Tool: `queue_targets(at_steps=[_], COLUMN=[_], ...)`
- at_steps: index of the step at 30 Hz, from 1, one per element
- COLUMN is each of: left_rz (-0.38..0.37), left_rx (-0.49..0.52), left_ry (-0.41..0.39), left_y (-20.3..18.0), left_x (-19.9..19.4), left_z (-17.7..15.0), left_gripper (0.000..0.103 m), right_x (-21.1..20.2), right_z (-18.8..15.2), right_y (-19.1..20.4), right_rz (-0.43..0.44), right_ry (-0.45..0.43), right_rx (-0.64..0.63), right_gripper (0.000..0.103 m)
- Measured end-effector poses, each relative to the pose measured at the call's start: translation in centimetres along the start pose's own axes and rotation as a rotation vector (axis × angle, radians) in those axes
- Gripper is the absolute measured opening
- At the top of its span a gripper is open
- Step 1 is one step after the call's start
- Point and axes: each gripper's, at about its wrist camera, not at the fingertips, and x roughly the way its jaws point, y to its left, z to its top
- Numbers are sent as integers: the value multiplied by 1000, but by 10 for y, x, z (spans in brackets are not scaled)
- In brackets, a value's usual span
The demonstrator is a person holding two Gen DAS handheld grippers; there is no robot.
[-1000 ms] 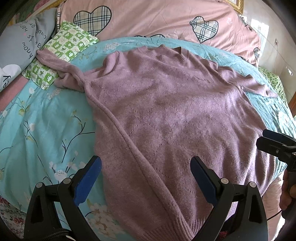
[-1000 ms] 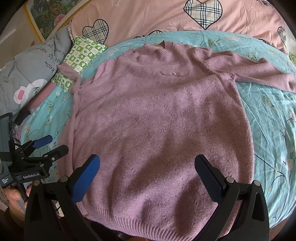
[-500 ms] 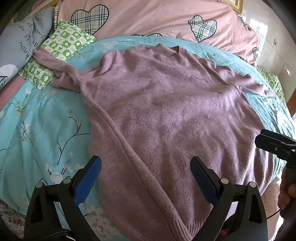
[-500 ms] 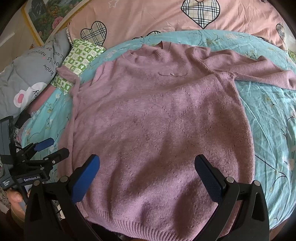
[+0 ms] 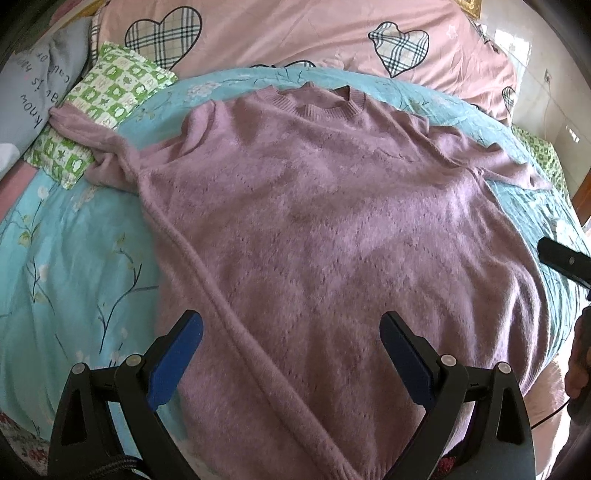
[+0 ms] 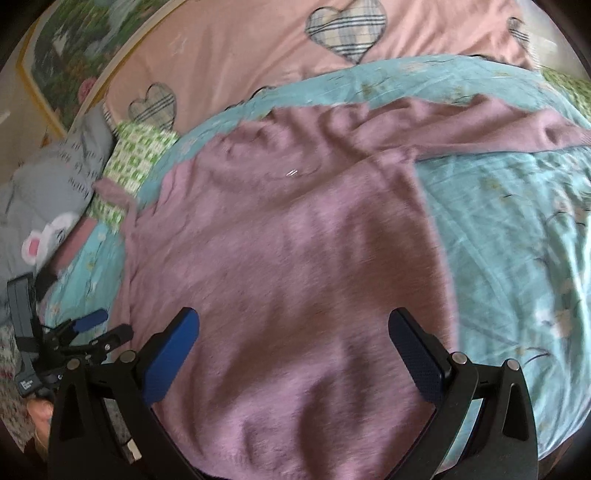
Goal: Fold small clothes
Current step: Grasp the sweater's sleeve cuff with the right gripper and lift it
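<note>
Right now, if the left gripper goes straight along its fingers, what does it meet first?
Most likely the purple sweater: the left gripper is open and empty above its lower body, nothing between. Depth is unclear in the fisheye view.

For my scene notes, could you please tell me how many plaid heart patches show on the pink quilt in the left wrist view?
2: one plaid heart patch upper left, another upper right; more may be cropped.
</note>
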Motion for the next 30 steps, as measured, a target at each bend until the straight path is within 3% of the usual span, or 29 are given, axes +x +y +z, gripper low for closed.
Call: queue_targets(at_steps=[5, 13, 17, 20, 21, 23, 25, 30], left_rz=[-4, -18, 5, 19, 26, 37, 58, 51], left_rx=[17, 41, 59, 66, 67, 74, 82, 53], left_ry=[-14, -67, -96, -112, -110, -112, -111, -71], left_y=[-3, -3, -5, -8, -9, -11, -14, -14], left_x=[4, 13, 18, 25, 29, 38, 50, 81], left_z=[18, 60, 87, 109, 115, 129, 141, 164], left_gripper=[97, 97, 97, 97, 97, 97, 97, 97], right_x=[-12, -30, -39, -47, -49, -49, -43, -19], right_z=[15, 50, 80, 98, 105, 118, 130, 152], right_y=[-34, -102, -160, -203, -224, -269, -295, -352], right_rz=[-39, -172, -223, -210, -195, -195, -219, -230], right_ry=[-48, -135, -185, -235, -262, -288, -290, -316], right_rx=[73, 152, 241, 343, 391, 508, 572, 699], right_gripper=[102, 102, 102, 101, 99, 68, 55, 50])
